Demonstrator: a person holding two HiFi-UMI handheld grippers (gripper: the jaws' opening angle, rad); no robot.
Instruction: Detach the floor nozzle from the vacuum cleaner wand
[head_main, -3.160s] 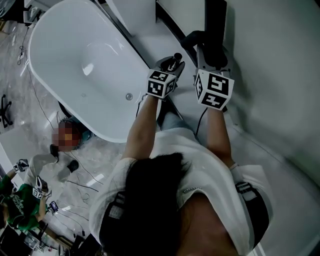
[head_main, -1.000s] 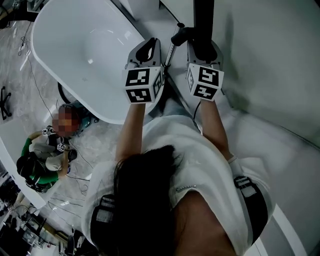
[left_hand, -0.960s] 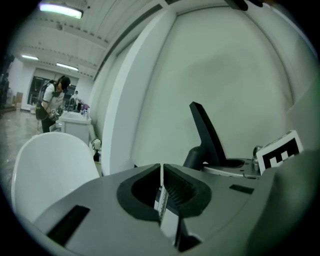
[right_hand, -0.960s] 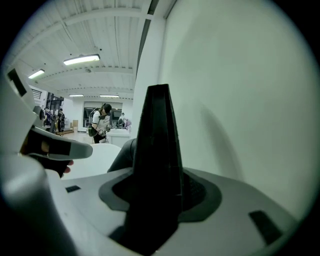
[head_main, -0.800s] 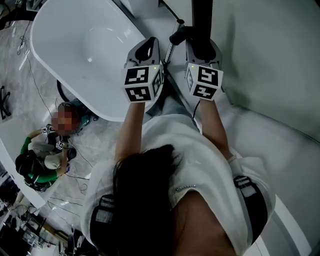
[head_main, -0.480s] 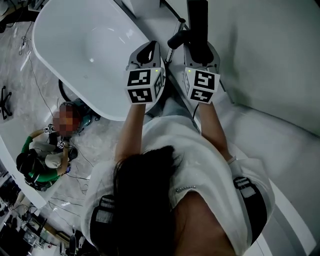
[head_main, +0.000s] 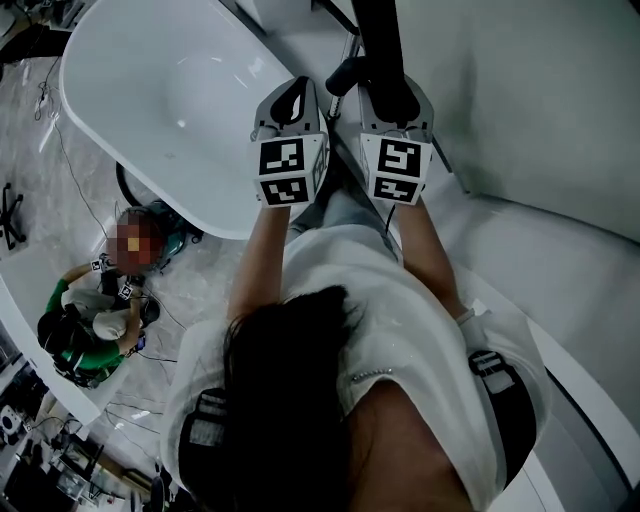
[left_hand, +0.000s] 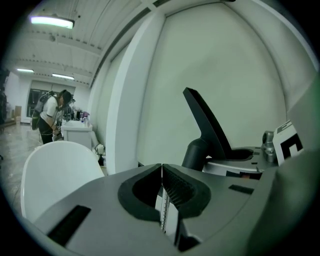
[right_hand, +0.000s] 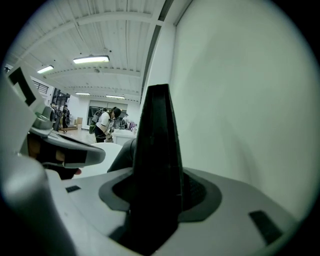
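The black floor nozzle (head_main: 375, 30) stands up between the jaws of my right gripper (head_main: 392, 95), which is shut on it. In the right gripper view the nozzle (right_hand: 155, 145) fills the gap, its round neck (right_hand: 122, 156) bending left. A thin pale rod (head_main: 350, 48) runs beside that neck; its lower end is hidden. My left gripper (head_main: 290, 95) sits just left of the right one, shut. In its own view the left gripper (left_hand: 161, 172) shows only a hairline slit between the pads, with the nozzle (left_hand: 202, 120) ahead and to the right.
A white freestanding bathtub (head_main: 150, 110) lies to the left, its rim (left_hand: 55, 170) also in the left gripper view. A pale wall (head_main: 540, 100) rises close on the right. A person (head_main: 90, 320) crouches on the marble floor at lower left among cables.
The right gripper and the nozzle have shifted left, closer to the left gripper, and the nozzle's top now leans left. The left gripper has barely moved over the last second.
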